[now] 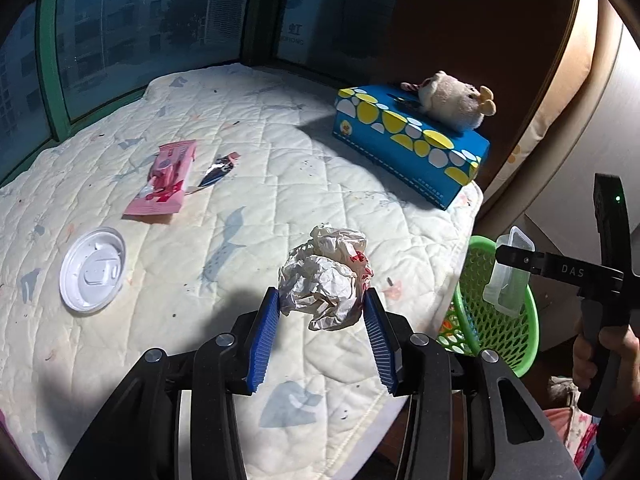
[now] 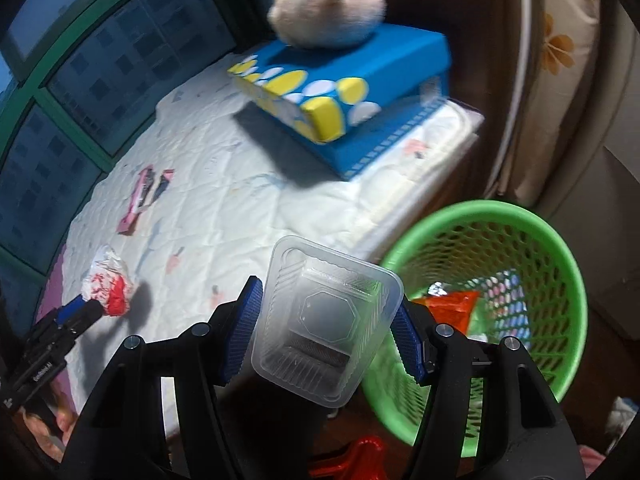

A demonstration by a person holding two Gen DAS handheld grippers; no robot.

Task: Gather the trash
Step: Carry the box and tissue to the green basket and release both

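Observation:
My left gripper (image 1: 322, 296) is shut on a crumpled ball of white paper with red marks (image 1: 324, 276), held just above the quilted mattress (image 1: 248, 120). From the right wrist view that same ball (image 2: 108, 284) shows at the lower left. My right gripper (image 2: 326, 300) is shut on a clear plastic container (image 2: 324, 320), held beside the mattress edge next to the green mesh basket (image 2: 480, 216). In the left wrist view the container (image 1: 508, 280) hangs over the basket's rim (image 1: 528, 320). A pink wrapper (image 1: 164, 180), a silver wrapper (image 1: 220, 170) and a white cup lid (image 1: 92, 270) lie on the mattress.
A blue tissue box with yellow and white dots (image 1: 408, 140) sits at the mattress's far right corner with a plush toy (image 1: 452, 100) on top. Windows run along the far side. The basket holds an orange-red wrapper (image 2: 452, 304) and other scraps. A hand (image 1: 600, 356) grips the right tool.

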